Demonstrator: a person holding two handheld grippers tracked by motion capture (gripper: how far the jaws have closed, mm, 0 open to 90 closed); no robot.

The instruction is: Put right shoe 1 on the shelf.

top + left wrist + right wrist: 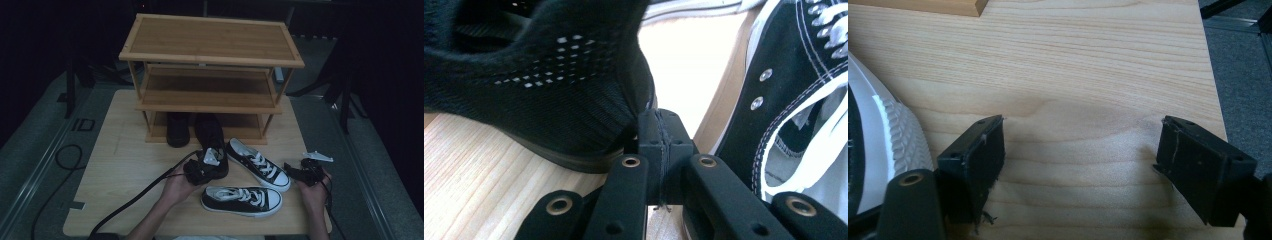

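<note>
A black mesh shoe (210,134) (549,90) lies in front of the wooden shoe rack (210,37), toe toward the bottom shelf. My left gripper (206,162) (658,120) is at its heel, jaws pressed together, seemingly pinching the heel edge. A second black shoe (177,130) stands on the bottom shelf. Two black-and-white sneakers rest on the table: one angled (257,165) (784,100), one near the front (242,199). My right gripper (292,170) (1080,145) hovers open over bare wood to their right, with a sneaker's white toe cap (898,135) beside its left jaw.
The light wooden table (125,165) ends close to the right of my right gripper, with grey floor (1243,65) beyond. A black cable (140,195) trails from the left gripper across the table's front left. The rack's middle and top shelves are bare.
</note>
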